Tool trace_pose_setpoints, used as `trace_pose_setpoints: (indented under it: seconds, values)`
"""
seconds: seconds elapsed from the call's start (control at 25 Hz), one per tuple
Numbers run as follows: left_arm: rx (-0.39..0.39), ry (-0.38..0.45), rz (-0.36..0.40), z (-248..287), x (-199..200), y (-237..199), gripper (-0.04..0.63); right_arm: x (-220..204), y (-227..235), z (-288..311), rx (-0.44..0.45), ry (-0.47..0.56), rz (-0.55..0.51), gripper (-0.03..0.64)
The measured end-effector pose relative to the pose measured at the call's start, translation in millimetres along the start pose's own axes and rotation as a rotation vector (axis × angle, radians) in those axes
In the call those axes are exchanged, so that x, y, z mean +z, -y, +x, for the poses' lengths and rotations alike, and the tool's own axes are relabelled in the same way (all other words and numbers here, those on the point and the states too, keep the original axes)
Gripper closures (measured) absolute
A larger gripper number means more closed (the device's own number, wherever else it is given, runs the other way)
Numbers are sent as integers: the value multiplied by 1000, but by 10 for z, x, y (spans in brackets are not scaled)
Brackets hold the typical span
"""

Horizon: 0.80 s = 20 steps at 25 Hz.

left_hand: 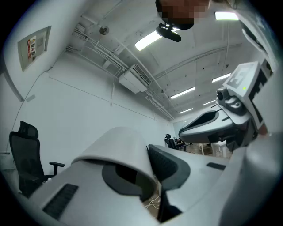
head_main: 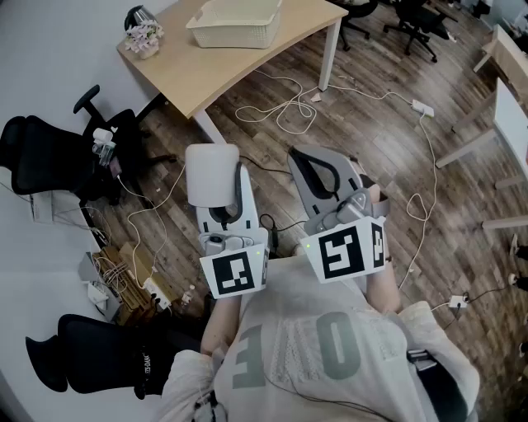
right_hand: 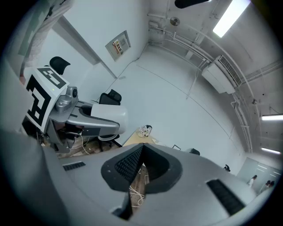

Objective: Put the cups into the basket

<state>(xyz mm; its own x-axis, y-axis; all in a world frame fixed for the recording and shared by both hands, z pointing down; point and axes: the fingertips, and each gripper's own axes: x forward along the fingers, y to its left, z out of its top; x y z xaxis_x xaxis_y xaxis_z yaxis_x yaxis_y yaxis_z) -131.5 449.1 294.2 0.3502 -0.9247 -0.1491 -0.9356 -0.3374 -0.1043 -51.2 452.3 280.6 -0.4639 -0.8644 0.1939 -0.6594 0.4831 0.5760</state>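
Note:
A white cup is clamped in my left gripper, held over the wooden floor close to the person's body. In the left gripper view the cup fills the space between the jaws, its rim facing the camera. My right gripper hovers beside it on the right, shut with nothing in it; its dark pads meet in the right gripper view. The cream basket stands on the light wooden table far ahead of both grippers.
A small pot of flowers sits on the table's left corner. Black office chairs stand at the left. White cables and a power strip lie on the floor between me and the table.

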Motion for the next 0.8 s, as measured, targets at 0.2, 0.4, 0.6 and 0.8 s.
trace_pose_setpoints:
  seconds: [0.2, 0.4, 0.6, 0.8]
  values:
    - [1, -8, -1, -19, -17, 79, 535, -56, -24, -48, 7, -4, 12, 618]
    - [2, -17, 5, -9, -24, 120, 535, -129, -22, -73, 39, -14, 37, 618]
    - [6, -21, 12, -27, -56, 184, 535, -223, -10, -105, 55, -14, 79, 618]
    - [18, -50, 44, -99, -85, 151, 535, -361, -96, -72, 86, -37, 90, 618]
